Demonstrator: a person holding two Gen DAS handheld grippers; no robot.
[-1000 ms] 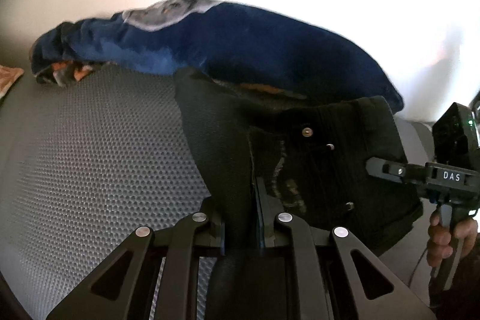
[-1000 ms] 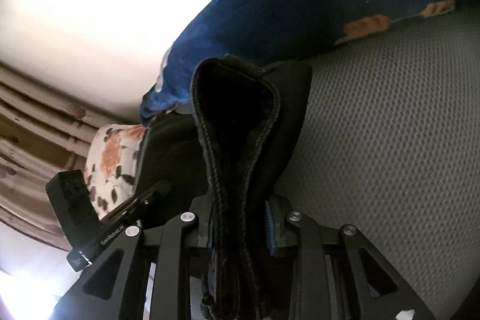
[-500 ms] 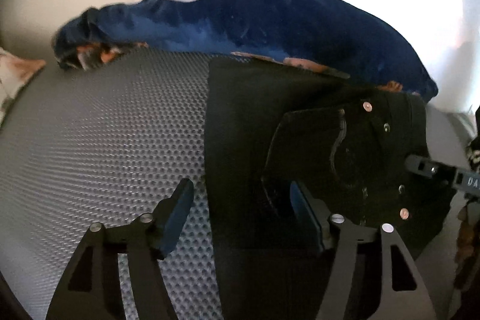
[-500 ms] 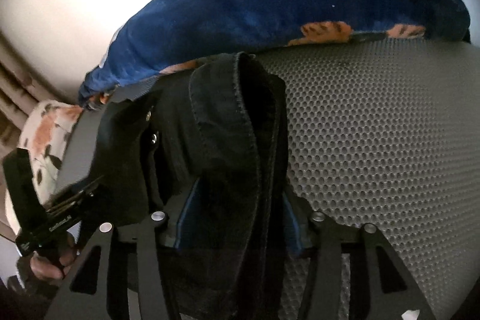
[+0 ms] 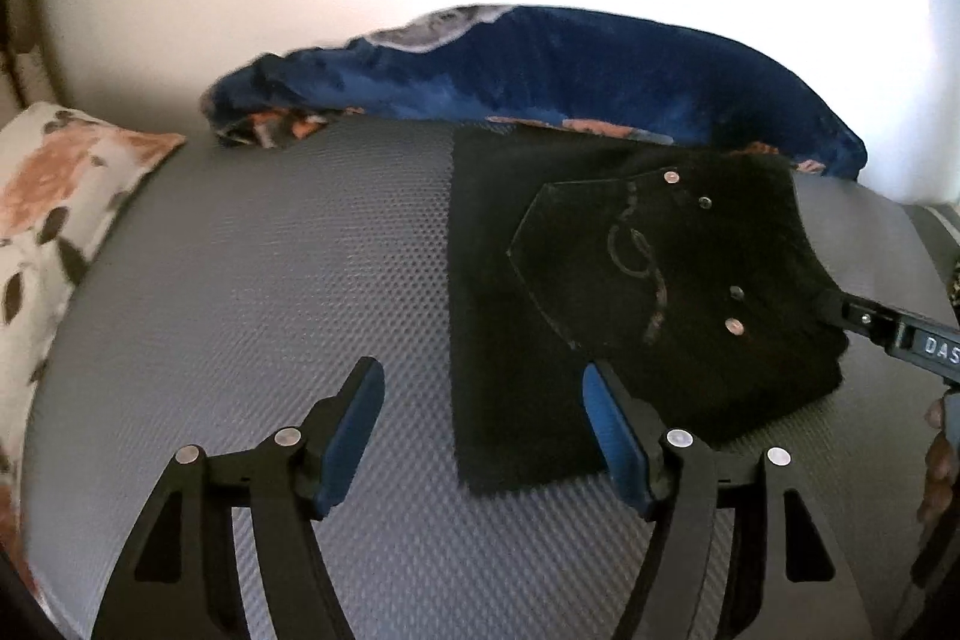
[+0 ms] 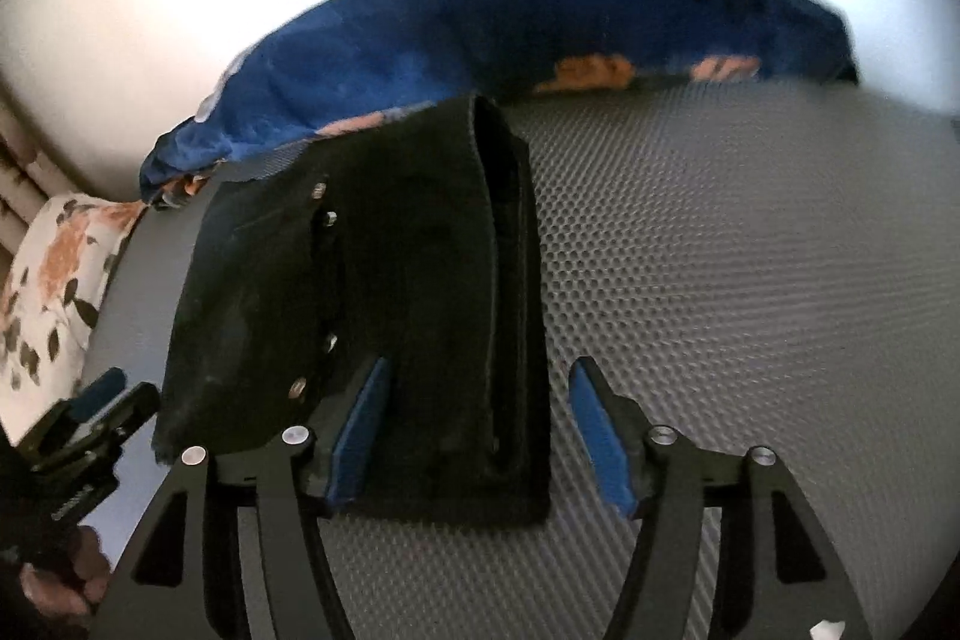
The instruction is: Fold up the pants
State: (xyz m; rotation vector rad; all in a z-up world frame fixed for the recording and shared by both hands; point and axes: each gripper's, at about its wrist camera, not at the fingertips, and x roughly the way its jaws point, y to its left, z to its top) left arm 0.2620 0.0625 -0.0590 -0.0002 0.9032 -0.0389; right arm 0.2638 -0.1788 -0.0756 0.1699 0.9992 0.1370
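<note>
Both tools have let go of the pants (image 5: 630, 280) since a second ago, their jaws just opening and drawing back. Folded, the black pants lie flat on the grey mat (image 5: 270, 280). Left tool (image 5: 480, 406) stands open at their near left corner; right tool (image 6: 477, 406) stands open over their near right edge, pads clear.

Grey honeycomb mattress (image 5: 252, 280) with folded black pants (image 5: 600, 280), blue blanket (image 5: 570, 70), floral pillow (image 5: 54, 196)

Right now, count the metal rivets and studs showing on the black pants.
4 in the left wrist view on the black pants: two by the pocket's top corner, two lower by the right gripper. Folds may hide others.
</note>
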